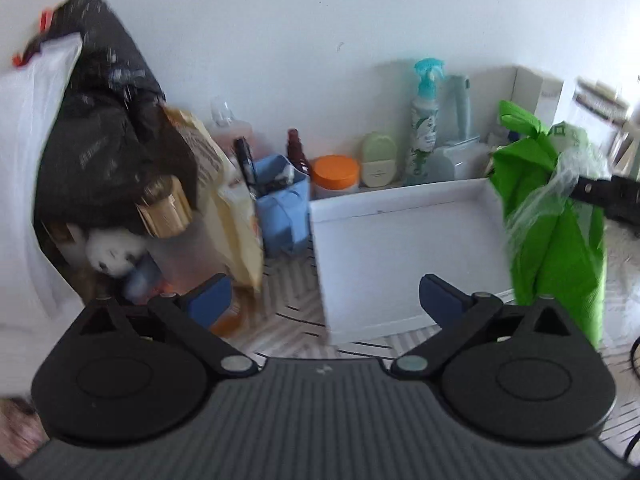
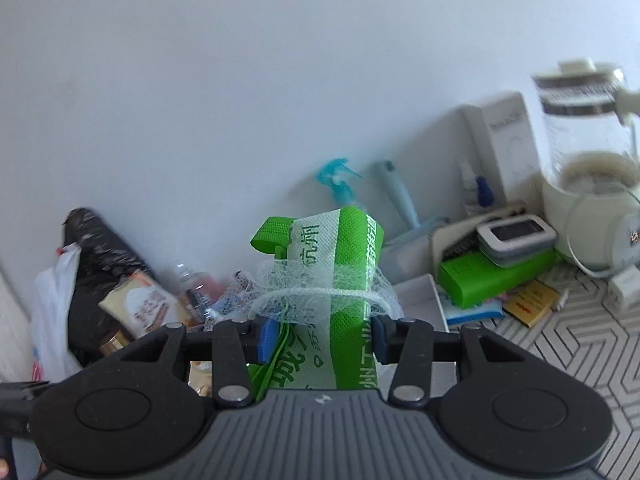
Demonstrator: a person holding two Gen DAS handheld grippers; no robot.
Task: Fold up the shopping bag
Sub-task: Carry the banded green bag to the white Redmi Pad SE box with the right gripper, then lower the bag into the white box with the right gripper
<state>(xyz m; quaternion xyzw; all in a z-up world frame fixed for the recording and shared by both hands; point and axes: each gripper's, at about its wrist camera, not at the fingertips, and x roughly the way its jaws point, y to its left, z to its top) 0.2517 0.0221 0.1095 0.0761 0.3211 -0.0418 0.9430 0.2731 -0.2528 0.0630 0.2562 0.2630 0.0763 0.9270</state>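
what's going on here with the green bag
A person is working with two handheld grippers. The right gripper has its jaws shut on the green shopping bag, already rolled into a bundle with white netting around it, held up off the table. The left gripper is open and holds nothing, above the white tray.

The rolled green fabric shopping bag (image 2: 340, 280), wrapped in a white mesh net (image 2: 320, 284), sits upright between the pads of the right gripper (image 2: 320, 338). In the left wrist view it hangs right of the shallow white rectangular tray (image 1: 400, 240). Behind the tray, along the wall, stand an orange-lidded jar (image 1: 335, 174) and a teal-capped spray bottle (image 1: 425, 120). Left of the tray lies a blue pouch (image 1: 280, 208), then a black plastic sack (image 1: 104, 120).
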